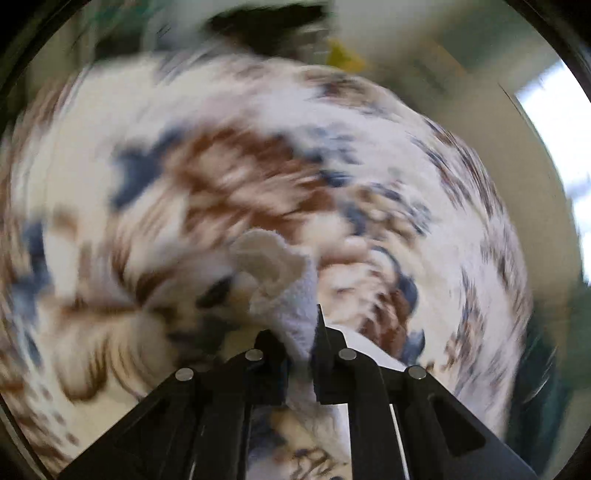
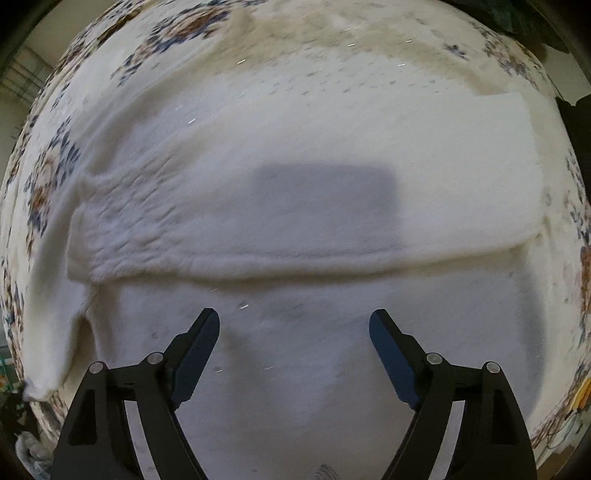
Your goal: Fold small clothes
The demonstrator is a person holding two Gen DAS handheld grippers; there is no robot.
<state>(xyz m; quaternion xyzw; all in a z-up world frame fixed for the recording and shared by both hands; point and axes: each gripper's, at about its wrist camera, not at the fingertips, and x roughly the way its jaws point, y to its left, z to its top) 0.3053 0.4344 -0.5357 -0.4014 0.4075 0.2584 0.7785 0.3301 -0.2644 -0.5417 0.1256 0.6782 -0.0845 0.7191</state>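
A white garment (image 2: 295, 206) lies spread on a floral cloth (image 2: 55, 166), with one part folded over as a wide band across the middle. My right gripper (image 2: 295, 325) is open and empty, hovering just above the garment's near part. In the blurred left wrist view, my left gripper (image 1: 299, 336) is shut on a bunched edge of white fabric (image 1: 280, 280), held above the floral cloth (image 1: 221, 177).
The floral cloth covers the whole surface under the garment. A yellow object (image 1: 343, 55) and a dark shape (image 1: 266, 22) lie beyond the cloth's far edge. Pale floor (image 1: 480, 110) lies to the right of it.
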